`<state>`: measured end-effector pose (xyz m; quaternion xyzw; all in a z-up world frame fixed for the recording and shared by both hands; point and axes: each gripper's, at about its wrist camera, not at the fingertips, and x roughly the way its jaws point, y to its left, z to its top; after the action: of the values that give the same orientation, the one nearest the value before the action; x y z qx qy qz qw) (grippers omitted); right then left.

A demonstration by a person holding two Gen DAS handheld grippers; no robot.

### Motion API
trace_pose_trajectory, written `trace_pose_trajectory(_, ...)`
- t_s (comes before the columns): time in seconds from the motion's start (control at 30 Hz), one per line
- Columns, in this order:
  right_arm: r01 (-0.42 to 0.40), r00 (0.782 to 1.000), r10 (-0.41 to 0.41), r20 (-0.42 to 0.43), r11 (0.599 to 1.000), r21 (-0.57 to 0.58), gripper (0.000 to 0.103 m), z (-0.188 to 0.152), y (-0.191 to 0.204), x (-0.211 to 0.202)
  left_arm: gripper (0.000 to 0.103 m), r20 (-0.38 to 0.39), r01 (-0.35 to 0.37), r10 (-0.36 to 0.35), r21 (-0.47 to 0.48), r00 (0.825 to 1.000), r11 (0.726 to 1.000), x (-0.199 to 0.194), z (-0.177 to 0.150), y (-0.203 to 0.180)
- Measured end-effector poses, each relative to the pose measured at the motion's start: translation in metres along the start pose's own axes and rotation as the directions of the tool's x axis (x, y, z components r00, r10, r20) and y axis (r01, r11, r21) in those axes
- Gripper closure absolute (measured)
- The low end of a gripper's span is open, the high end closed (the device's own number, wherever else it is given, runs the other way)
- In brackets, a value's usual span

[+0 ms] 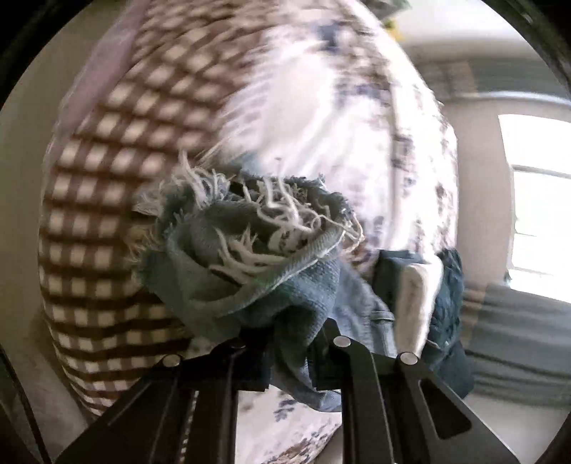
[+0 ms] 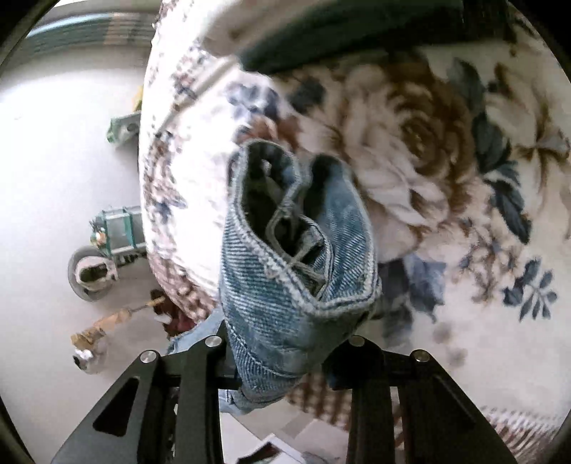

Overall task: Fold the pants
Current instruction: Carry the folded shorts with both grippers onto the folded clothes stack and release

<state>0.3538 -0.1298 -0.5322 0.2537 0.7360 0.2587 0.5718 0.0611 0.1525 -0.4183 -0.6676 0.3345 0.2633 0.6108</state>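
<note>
The pants are light blue denim jeans. In the left wrist view my left gripper [image 1: 289,353] is shut on a bunched, frayed leg hem of the jeans [image 1: 249,257], with white threads hanging out, held above the bed. In the right wrist view my right gripper [image 2: 285,342] is shut on a stitched, seamed end of the jeans [image 2: 296,250], which bulges forward between the jaws. The rest of the jeans is hidden below the grippers. Both views are motion-blurred.
A bed with a floral blanket [image 2: 446,150] and a brown checked cover [image 1: 107,200] lies under both grippers. A dark green cloth [image 2: 339,32] lies at its far side. A wheeled cart [image 2: 107,246] and clutter [image 2: 103,328] stand on the pale floor to the left. A bright window [image 1: 539,200] is at right.
</note>
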Motion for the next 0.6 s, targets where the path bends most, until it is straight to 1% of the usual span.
trace_pose_trajectory(0.03, -0.019, 1.000, 0.018, 0.016, 1.000, 0.010, 0.071, 0.002, 0.008, -0.012, 0.091, -0.005, 0.009, -0.009, 0.016, 1.000, 1.000, -0.005, 0.005, -0.011)
trace_pose_trajectory(0.07, -0.025, 0.999, 0.025, 0.032, 1.000, 0.016, 0.072, 0.005, 0.018, -0.020, 0.091, -0.017, 0.021, -0.021, 0.043, 1.000, 0.999, -0.008, 0.014, -0.031)
trace_pose_trajectory(0.1, -0.040, 0.998, 0.039, 0.048, 0.999, 0.023, 0.073, 0.008, 0.030, -0.028, 0.091, -0.022, 0.025, -0.023, 0.059, 0.999, 0.998, -0.010, 0.018, -0.041)
trace_pose_trajectory(0.13, -0.048, 0.996, 0.046, 0.077, 0.998, 0.031, 0.073, 0.014, 0.045, -0.039, 0.092, -0.037, 0.040, -0.037, 0.076, 0.999, 0.996, -0.009, 0.025, -0.056)
trace_pose_trajectory(0.17, -0.053, 0.994, 0.050, 0.100, 0.998, 0.035, 0.073, 0.019, 0.050, -0.054, 0.092, -0.056, 0.058, -0.052, 0.101, 0.997, 0.993, -0.008, 0.034, -0.079)
trace_pose_trajectory(0.2, -0.067, 0.991, 0.062, 0.117, 0.997, 0.037, 0.073, 0.024, 0.060, -0.063, 0.092, -0.069, 0.072, -0.064, 0.116, 0.996, 0.991, -0.010, 0.042, -0.088)
trace_pose_trajectory(0.27, -0.084, 0.980, 0.075, 0.182, 0.996, 0.041, 0.073, 0.038, 0.085, -0.090, 0.092, -0.116, 0.113, -0.095, 0.165, 0.989, 0.980, -0.004, 0.056, -0.133)
trace_pose_trajectory(0.3, -0.097, 0.975, 0.087, 0.206, 0.994, 0.040, 0.074, 0.044, 0.094, -0.100, 0.092, -0.133, 0.134, -0.111, 0.179, 0.985, 0.975, -0.003, 0.064, -0.150)
trace_pose_trajectory(0.37, -0.122, 0.954, 0.107, 0.279, 0.992, 0.037, 0.074, 0.059, 0.116, -0.134, 0.093, -0.177, 0.185, -0.147, 0.218, 0.973, 0.958, 0.008, 0.076, -0.199)
trace_pose_trajectory(0.4, -0.135, 0.944, 0.119, 0.309, 0.990, 0.033, 0.074, 0.067, 0.126, -0.146, 0.093, -0.197, 0.209, -0.165, 0.230, 0.966, 0.950, 0.008, 0.077, -0.212)
trace_pose_trajectory(0.43, -0.146, 0.929, 0.127, 0.347, 0.989, 0.028, 0.074, 0.075, 0.136, -0.163, 0.093, -0.224, 0.244, -0.189, 0.249, 0.956, 0.937, 0.015, 0.079, -0.239)
trace_pose_trajectory(0.47, -0.164, 0.909, 0.142, 0.391, 0.986, 0.023, 0.074, 0.086, 0.145, -0.182, 0.093, -0.238, 0.260, -0.199, 0.267, 0.951, 0.928, 0.019, 0.079, -0.257)
trace_pose_trajectory(0.5, -0.177, 0.893, 0.152, 0.423, 0.984, 0.020, 0.074, 0.093, 0.149, -0.197, 0.093, -0.268, 0.296, -0.220, 0.288, 0.938, 0.911, 0.029, 0.079, -0.284)
trace_pose_trajectory(0.53, -0.184, 0.873, 0.155, 0.463, 0.983, 0.017, 0.074, 0.102, 0.154, -0.213, 0.093, -0.286, 0.316, -0.230, 0.308, 0.930, 0.897, 0.036, 0.078, -0.305)
trace_pose_trajectory(0.57, -0.199, 0.847, 0.164, 0.505, 0.980, 0.014, 0.074, 0.113, 0.157, -0.230, 0.093, -0.300, 0.330, -0.235, 0.322, 0.924, 0.887, 0.043, 0.078, -0.323)
trace_pose_trajectory(0.6, -0.206, 0.829, 0.168, 0.533, 0.978, 0.012, 0.074, 0.121, 0.158, -0.242, 0.094, -0.328, 0.363, -0.254, 0.332, 0.910, 0.871, 0.054, 0.075, -0.344)
